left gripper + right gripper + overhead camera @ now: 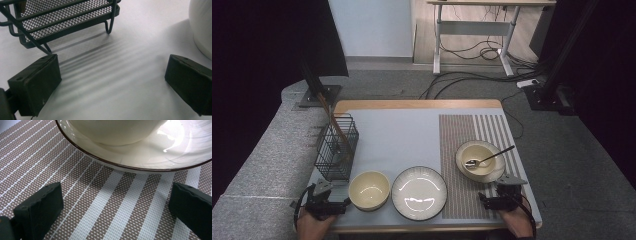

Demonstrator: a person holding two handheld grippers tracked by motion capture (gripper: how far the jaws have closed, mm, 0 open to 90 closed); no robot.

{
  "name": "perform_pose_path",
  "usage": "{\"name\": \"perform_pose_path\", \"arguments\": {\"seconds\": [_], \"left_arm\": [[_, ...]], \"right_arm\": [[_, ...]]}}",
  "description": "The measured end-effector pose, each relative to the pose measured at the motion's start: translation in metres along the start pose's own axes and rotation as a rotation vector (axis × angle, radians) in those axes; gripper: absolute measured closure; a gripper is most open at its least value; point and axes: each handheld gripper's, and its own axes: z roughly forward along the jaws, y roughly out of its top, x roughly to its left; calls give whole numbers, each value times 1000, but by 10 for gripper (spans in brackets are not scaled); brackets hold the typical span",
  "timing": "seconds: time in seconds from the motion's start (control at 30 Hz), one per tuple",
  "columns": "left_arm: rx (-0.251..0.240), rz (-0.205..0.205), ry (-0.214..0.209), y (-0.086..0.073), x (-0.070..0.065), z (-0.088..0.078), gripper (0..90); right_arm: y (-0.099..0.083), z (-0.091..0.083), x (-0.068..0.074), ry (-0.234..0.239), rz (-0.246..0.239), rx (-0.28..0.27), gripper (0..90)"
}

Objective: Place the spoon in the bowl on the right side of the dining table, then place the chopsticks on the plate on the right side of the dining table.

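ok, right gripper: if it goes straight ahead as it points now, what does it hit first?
Likely the shallow dish with the brown rim under the bowl holding the spoon. The right gripper has its jaws open, low over the striped placemat, and the rim sits dead ahead.

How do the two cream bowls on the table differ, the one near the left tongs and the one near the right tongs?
The left bowl is empty; the right bowl holds a spoon whose handle sticks out past its rim. The left bowl stands on the plain grey surface beside the dark-rimmed plate; the right bowl stands on the striped placemat. The right bowl has a wider, flared rim edged with a dark line. Both are cream, glossy and upright.
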Motion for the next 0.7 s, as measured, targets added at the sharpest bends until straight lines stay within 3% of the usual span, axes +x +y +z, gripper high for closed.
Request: {"name": "perform_pose_path", "arguments": {"seconds": [0.6, 0.7], "left_arm": [[-1, -1, -2, 0, 0, 0, 4], [-1, -2, -1, 0, 0, 0, 3]], "right_arm": [[2, -2, 3, -6, 1, 22, 0], [1, -5, 4, 12, -5, 31, 0]]}}
